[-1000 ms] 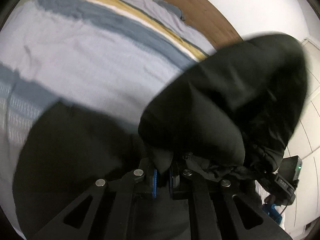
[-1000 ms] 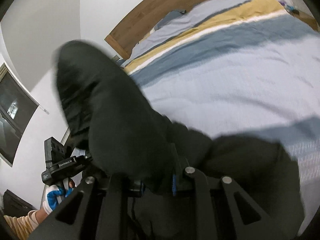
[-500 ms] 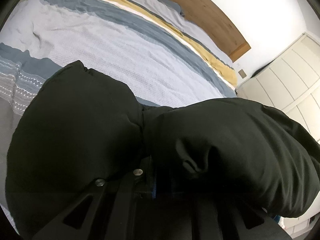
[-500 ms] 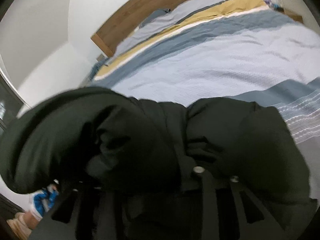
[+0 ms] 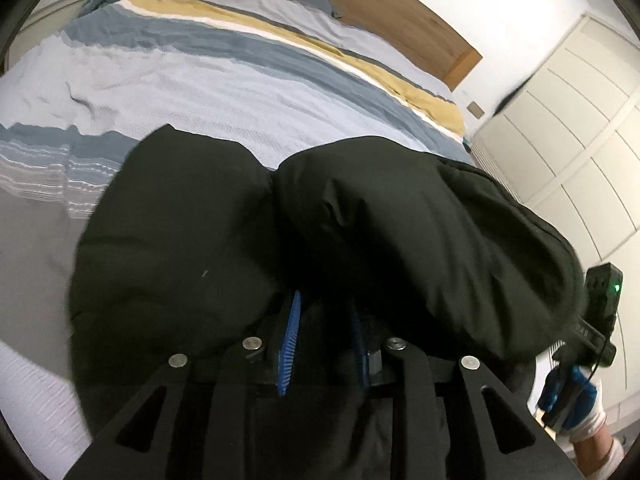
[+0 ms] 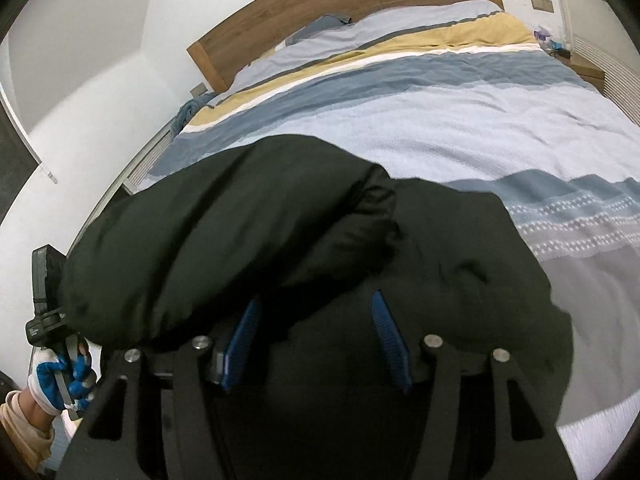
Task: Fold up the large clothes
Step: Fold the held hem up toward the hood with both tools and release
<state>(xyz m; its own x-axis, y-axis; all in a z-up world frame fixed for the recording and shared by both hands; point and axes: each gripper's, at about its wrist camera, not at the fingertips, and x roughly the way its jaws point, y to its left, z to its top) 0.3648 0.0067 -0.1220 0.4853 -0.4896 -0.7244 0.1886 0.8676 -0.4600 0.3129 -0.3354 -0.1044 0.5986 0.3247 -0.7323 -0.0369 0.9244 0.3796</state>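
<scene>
So you've got the black puffy jacket [image 5: 360,240] sitting on the near end of the bed [image 5: 200,80], bunched into two fat lobes that meet in a crease right in front of both cameras.

Left tool [image 5: 325,340]: its jaws have just been opening, the blue pads stand a little apart and dark fabric lies in the gap, but nothing looks pinched. Right tool [image 6: 316,344]: same story, jaws just been opening and wider than the left's, jacket lying between the pads with no grip on it.

What I'd worry about from here:
- That padding is springy. With both tools let go, the top lobe could puff up and roll off, undoing the fold.
- Fabric is draped over the fingers [image 6: 386,332], so if you pull back fast it may snag on a pad and drag the jacket with you toward the bed edge.
- The right-hand lobe in the left view seems to hang close to the side of the bed; it may slide off under its own weight.

Count: one jacket, one bed with a striped cover, one wooden headboard [image 6: 320,4], two tools, two gloved hands (one visible per view).
</scene>
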